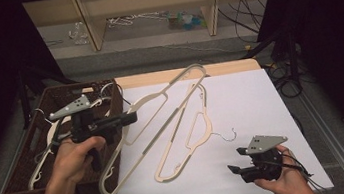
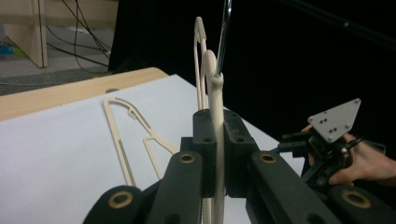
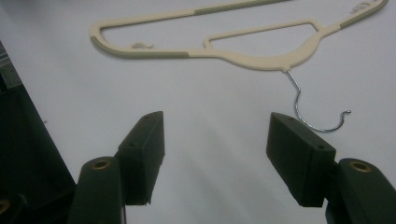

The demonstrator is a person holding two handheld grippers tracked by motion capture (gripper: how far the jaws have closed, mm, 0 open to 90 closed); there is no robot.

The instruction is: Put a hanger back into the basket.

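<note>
High view: left gripper (image 1: 130, 117) clamps a cream hanger (image 1: 160, 98); right gripper (image 1: 235, 161) gapes empty.

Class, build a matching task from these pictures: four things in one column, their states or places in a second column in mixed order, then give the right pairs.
Column 1
1. left gripper
2. right gripper
3. flat hanger
4. wicker basket

Column 2
A. lies on the white sheet, metal hook pointing toward the right gripper
B. jaws open, holding nothing
C. stands at the table's left end with hangers in it
D. jaws shut on a cream hanger

Pairs: 1-D, 2-B, 3-A, 4-C
</note>
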